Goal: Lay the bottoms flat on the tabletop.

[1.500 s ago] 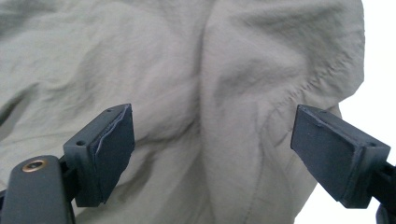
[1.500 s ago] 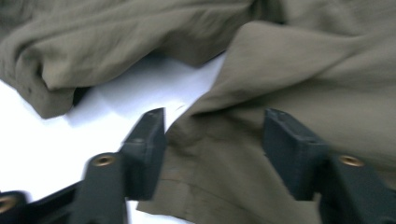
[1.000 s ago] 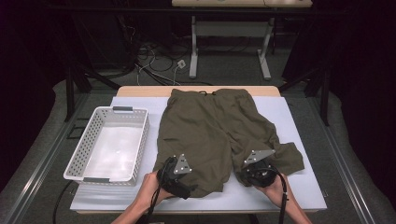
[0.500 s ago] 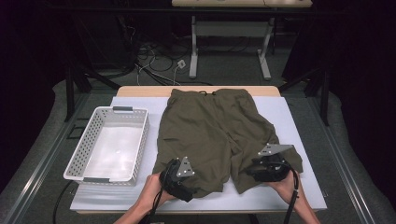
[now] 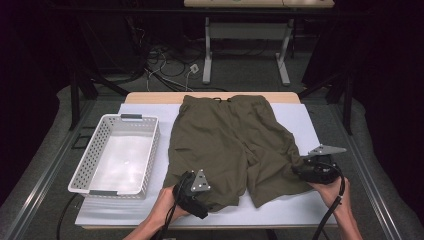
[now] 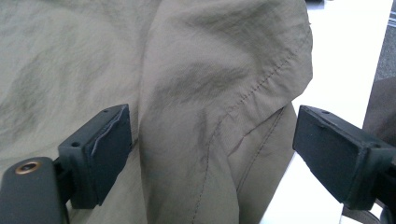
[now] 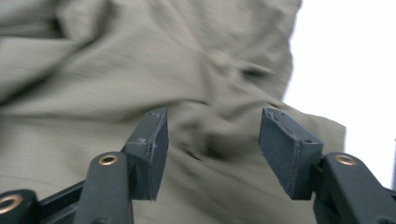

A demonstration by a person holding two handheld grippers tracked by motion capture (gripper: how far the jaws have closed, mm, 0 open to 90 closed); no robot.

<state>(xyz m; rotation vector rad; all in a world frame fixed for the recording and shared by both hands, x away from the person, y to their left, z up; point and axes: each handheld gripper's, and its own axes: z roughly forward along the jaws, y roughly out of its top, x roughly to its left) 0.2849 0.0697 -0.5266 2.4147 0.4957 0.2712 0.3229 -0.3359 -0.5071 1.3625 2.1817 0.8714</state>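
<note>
From above, a pair of olive shorts (image 5: 227,145) is lying spread flat on the white table (image 5: 300,117), waistband at the far edge and both leg hems toward the person. A white perforated basket (image 5: 102,142) is sitting just beside the shorts on the left, apart from the cloth. The person's left hand (image 5: 167,207) is holding the left gripper (image 5: 192,192) at the near hem of the left leg, resting on the fabric. The right hand (image 5: 332,192) is holding the right gripper (image 5: 302,170) out at the outer corner of the right leg, where the cloth is bunching into a fold against the gripper's nose.

Looking along the left gripper (image 6: 212,154), its two black jaws are standing wide apart. A raised fold of the shorts (image 6: 219,93), with a stitched seam running down it, is lying between them, and neither pad is pressing on it. White tabletop is showing to the right of the fold.

Looking along the right gripper (image 7: 212,144), the picture is blurring with motion. Its jaws have just been opening and are now standing apart over the wrinkled shorts (image 7: 140,70); the fabric is lying beneath and beyond the pads, not pinched by them. The bright table is showing past the cloth's edge on the right.
</note>
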